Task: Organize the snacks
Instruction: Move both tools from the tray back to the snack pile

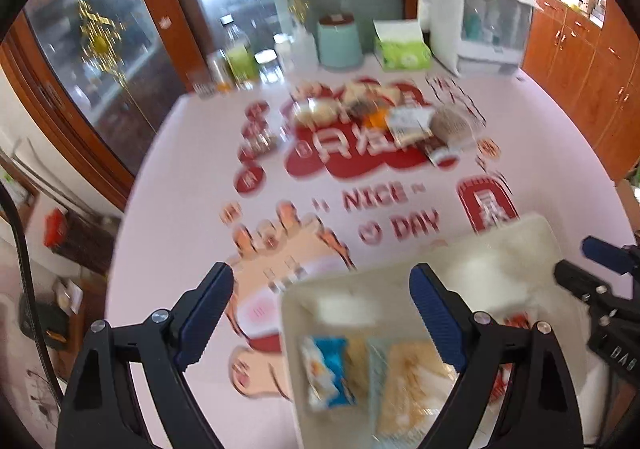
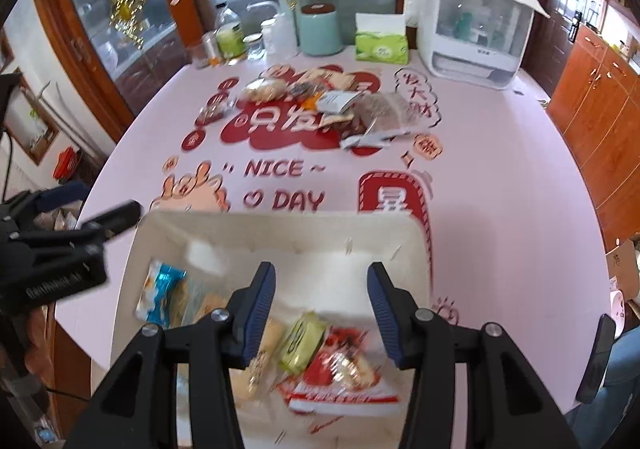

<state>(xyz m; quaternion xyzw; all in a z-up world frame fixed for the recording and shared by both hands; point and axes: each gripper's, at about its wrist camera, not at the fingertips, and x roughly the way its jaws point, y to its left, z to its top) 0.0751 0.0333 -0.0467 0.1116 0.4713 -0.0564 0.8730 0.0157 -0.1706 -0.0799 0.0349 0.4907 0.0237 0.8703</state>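
Note:
A white bin stands at the near edge of the pink printed table. Inside it lie a blue packet, a green packet and a red packet. My right gripper hovers above the bin, open, with nothing between its fingers. My left gripper is open wide and empty, over the left wall of the bin; the blue packet and a beige cracker packet show beneath it. A pile of loose snacks lies on the far part of the table.
Along the table's back edge stand bottles and jars, a teal canister, a green tissue box and a white lidded appliance. Wooden cabinets line the right side. A glass door is behind the table.

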